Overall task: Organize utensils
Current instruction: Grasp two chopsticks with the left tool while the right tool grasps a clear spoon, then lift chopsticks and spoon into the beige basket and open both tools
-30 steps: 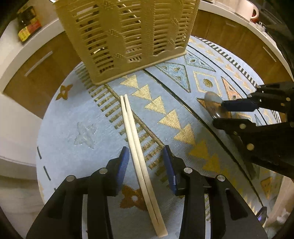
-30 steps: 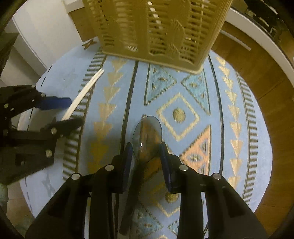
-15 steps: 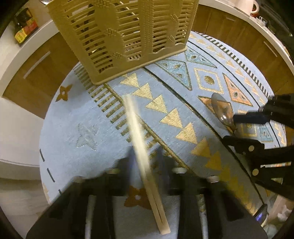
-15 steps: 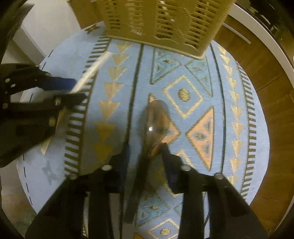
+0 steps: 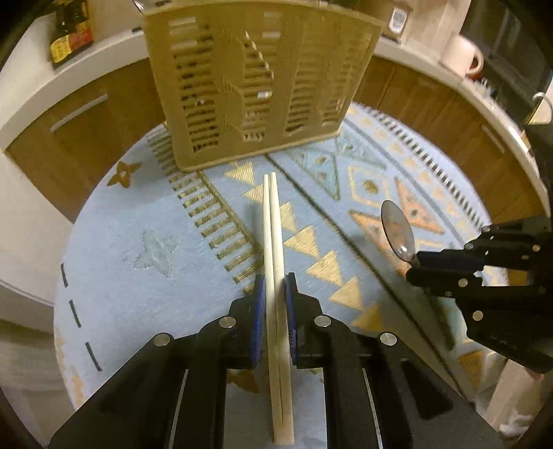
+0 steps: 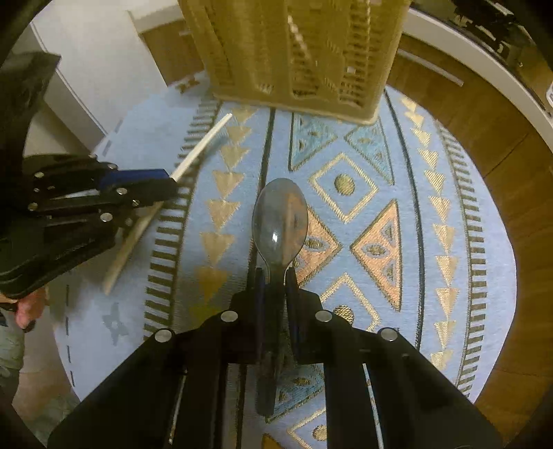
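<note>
Chopsticks: a pale pair, side by side and touching along their length, clamped between the blue pads of the left gripper. Its jaws have just been closing and now press on both sticks at about mid-length. The thin tips point toward the slotted tan utensil basket; the thick ends run back under the gripper body. From the right wrist view the same pair sits tilted, crossing the left gripper, with the tips clear of the mat.

Spoon: dark, glossy bowl facing up, neck pinched between the fingers of the right gripper. Those jaws have also just been closing and now sit tight on the neck. The handle runs back beneath the gripper. From the left wrist view the spoon bowl projects from the tip of the right gripper, to the right of the chopsticks and well apart from them.

Basket stands upright at the far edge of a round pale-blue mat with gold triangles and diamond patterns. Neither utensil touches the basket. Contents of the basket cannot be made out through the slots.

Surroundings: wooden surface beneath the mat; white mug and dark labelled bottle on a white ledge behind. Part of a person's hand shows at the left edge of the right wrist view.
</note>
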`<action>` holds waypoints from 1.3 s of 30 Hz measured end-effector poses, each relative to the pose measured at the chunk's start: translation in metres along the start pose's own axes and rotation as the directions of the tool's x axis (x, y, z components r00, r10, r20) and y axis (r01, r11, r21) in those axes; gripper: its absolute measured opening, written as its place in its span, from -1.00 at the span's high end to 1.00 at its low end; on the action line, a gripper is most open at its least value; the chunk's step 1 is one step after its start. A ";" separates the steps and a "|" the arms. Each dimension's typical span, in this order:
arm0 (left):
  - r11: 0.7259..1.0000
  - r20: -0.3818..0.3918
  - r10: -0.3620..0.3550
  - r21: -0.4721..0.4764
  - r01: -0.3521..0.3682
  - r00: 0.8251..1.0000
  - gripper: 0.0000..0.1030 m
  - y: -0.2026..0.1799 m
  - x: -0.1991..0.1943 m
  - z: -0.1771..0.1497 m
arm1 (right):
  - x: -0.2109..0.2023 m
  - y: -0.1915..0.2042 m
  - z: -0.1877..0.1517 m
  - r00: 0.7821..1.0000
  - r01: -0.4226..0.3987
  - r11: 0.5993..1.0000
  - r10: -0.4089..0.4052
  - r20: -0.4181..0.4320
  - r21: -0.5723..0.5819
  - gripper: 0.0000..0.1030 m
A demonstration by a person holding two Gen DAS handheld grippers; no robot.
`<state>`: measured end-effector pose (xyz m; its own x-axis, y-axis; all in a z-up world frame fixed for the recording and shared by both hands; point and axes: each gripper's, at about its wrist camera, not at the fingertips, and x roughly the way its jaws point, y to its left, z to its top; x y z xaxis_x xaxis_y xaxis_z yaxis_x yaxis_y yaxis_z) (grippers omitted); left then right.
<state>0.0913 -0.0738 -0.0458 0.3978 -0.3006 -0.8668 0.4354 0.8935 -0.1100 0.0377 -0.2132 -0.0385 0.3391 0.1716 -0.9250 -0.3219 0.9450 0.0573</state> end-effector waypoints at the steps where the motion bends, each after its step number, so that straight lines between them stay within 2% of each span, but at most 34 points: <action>1: 1.000 0.013 -0.005 -0.003 0.005 1.000 0.81 0.000 -0.003 0.000 | -0.008 -0.002 -0.001 1.000 -0.006 1.000 0.006 0.026 -0.002 0.81; 7: 0.999 0.160 -0.035 0.000 0.035 0.987 0.81 -0.002 -0.039 0.003 | -0.050 -0.007 -0.005 0.987 -0.030 1.000 0.029 0.156 0.002 0.81; 10: 0.999 0.258 -0.046 -0.002 0.048 0.965 0.81 -0.004 -0.065 0.007 | -0.069 -0.012 -0.001 0.974 -0.046 0.999 0.042 0.221 0.014 0.81; 13: 0.998 0.338 -0.058 -0.002 0.063 0.939 0.81 -0.007 -0.092 0.013 | -0.085 -0.009 0.010 0.952 -0.055 0.998 0.048 0.302 0.015 0.81; 14: 0.998 0.375 -0.061 -0.002 0.067 0.925 0.81 -0.006 -0.102 0.017 | -0.084 0.000 0.015 0.945 -0.053 0.998 0.046 0.323 0.015 0.81; 18: 0.997 0.478 -0.066 -0.002 0.076 0.876 0.81 -0.005 -0.129 0.036 | -0.113 -0.002 0.033 0.906 -0.051 0.998 0.034 0.422 0.029 0.81; 23: 0.996 0.583 -0.071 -0.008 0.093 0.809 0.81 0.000 -0.156 0.070 | -0.140 -0.011 0.066 0.854 -0.105 0.993 0.061 0.517 0.056 0.81; 25: 0.996 0.635 -0.063 -0.013 0.092 0.770 0.81 0.002 -0.165 0.084 | -0.150 -0.014 0.080 0.834 -0.134 0.989 0.080 0.546 0.060 0.81; 30: 0.996 0.713 -0.039 -0.032 0.087 0.700 0.81 0.009 -0.175 0.110 | -0.162 -0.023 0.116 0.792 -0.155 0.985 0.080 0.605 0.073 0.81; 31: 0.996 0.732 -0.030 -0.039 0.086 0.681 0.81 0.011 -0.175 0.117 | -0.161 -0.025 0.125 0.782 -0.151 0.985 0.070 0.619 0.078 0.81; 35: 0.995 0.776 -0.005 -0.059 0.081 0.631 0.81 0.019 -0.171 0.132 | -0.161 -0.023 0.146 0.745 -0.106 0.992 0.032 0.666 0.071 0.81; 39: 0.995 0.810 0.062 -0.095 0.026 0.583 0.81 0.020 -0.157 0.140 | -0.149 -0.016 0.161 0.736 -0.052 0.996 -0.008 0.677 0.068 0.81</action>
<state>0.1504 -0.0554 0.1559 0.9131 -0.3901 -0.1184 0.3669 0.9130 -0.1781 0.1344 -0.2096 0.1589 0.8507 0.3073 -0.4264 -0.2781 0.9516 0.1310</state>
